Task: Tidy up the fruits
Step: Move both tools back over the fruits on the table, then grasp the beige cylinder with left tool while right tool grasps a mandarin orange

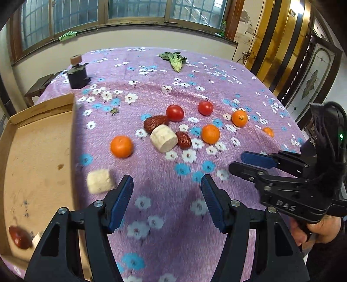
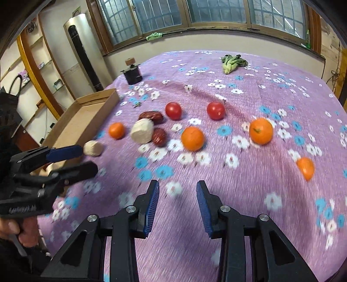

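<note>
Purple flowered tablecloth (image 1: 249, 86), windows (image 1: 134, 8) far; cardboard tray (image 1: 32, 151) left; left gripper (image 1: 167, 199), right gripper (image 2: 177, 206) both open, empty.

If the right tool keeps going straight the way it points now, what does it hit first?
Probably bare tablecloth: nothing sits between the right tool and the cloth. Beyond that, the nearest fruit roughly in line is an orange, though depth is hard to judge.

Soft daylight from the windows (image 1: 134, 10), motion blur low on the tablecloth (image 2: 260, 206), fisheye bending at dark corners
</note>
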